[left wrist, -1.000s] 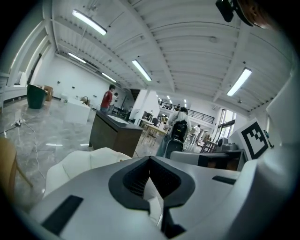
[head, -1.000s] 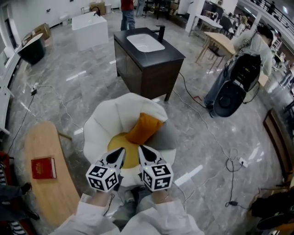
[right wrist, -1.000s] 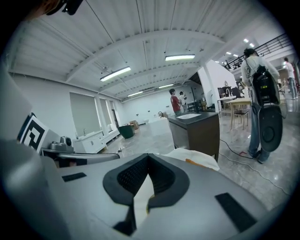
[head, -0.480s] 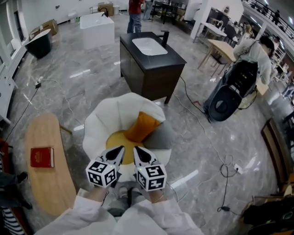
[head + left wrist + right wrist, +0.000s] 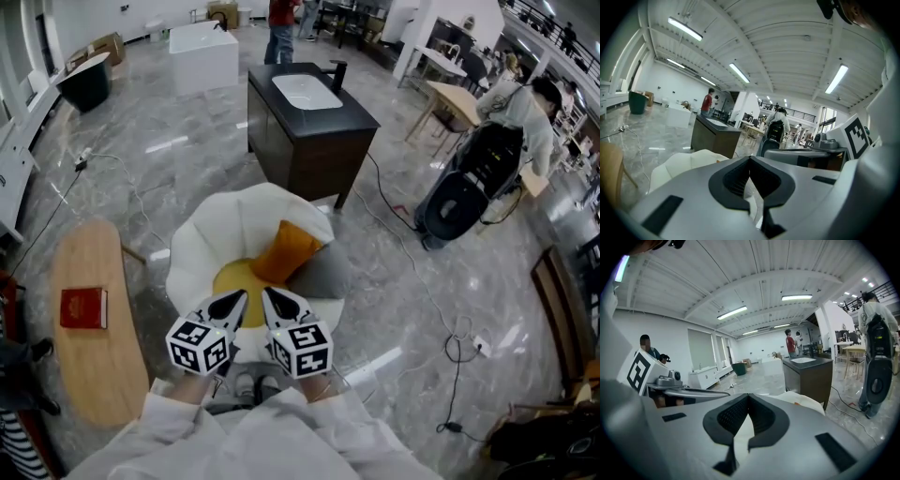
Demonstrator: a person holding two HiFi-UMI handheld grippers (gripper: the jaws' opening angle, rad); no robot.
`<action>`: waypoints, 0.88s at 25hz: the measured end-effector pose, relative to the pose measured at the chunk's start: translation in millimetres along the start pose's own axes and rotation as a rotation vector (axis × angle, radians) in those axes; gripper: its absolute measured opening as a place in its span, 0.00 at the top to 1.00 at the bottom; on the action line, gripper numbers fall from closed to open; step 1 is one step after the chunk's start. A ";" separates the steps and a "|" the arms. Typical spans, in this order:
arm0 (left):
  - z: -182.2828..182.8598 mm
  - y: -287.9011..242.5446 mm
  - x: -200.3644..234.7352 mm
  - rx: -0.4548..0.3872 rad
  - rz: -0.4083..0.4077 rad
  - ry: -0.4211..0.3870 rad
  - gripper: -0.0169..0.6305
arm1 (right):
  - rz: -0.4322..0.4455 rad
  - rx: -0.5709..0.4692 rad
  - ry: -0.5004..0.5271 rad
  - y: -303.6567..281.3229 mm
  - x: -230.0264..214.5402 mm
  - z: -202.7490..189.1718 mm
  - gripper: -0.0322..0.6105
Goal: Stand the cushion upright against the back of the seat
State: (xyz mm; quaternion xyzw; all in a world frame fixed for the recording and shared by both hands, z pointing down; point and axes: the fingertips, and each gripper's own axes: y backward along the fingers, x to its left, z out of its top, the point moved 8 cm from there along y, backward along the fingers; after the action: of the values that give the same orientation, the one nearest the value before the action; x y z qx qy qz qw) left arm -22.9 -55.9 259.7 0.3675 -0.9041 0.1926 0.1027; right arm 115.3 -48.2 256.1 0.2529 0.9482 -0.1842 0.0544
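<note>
Big hall with shiny grey floor, dark sink cabinet (image 5: 309, 112) at the far side, wooden desk (image 5: 89, 366) with a red book (image 5: 82, 307) at the left. Between them, a white chair (image 5: 211, 234) shaped like petals, with a yellow seat (image 5: 232, 281).

Orange cushion (image 5: 286, 251) on that seat, at its back edge, toward the right corner. Stands on its lower end and leans on the white back, tilted rather than straight. Seems to touch the back, with the lower end down on the yellow seat.

Left claw (image 5: 234, 302) and right claw (image 5: 272, 300) side by side over the front edge of the seat, well apart from the cushion. Both closed tip to tip, with nothing between the jaws. Only the pale chair visible past them in both gripper views.

Judged from this, main step looks done: cushion up and resting on the back. Left to do, maybe, only a small correction to make it straighter, or nothing at all. Hard to say if the lean is stable.
</note>
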 end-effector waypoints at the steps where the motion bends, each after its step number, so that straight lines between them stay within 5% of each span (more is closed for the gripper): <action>1: 0.5 -0.7 0.0 -0.001 0.003 0.000 0.96 | 0.003 -0.002 0.006 -0.4 1.7 0.4 0.93; 22: -0.4 -6.9 -10.3 0.027 -0.008 -0.014 0.96 | -0.014 0.003 0.016 10.6 2.0 -4.3 0.93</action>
State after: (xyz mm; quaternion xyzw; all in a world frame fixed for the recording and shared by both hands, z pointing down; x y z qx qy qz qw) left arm -10.7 -53.8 258.7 0.3737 -0.9006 0.2018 0.0921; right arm 118.8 -37.0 256.3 0.2477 0.9501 -0.1840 0.0451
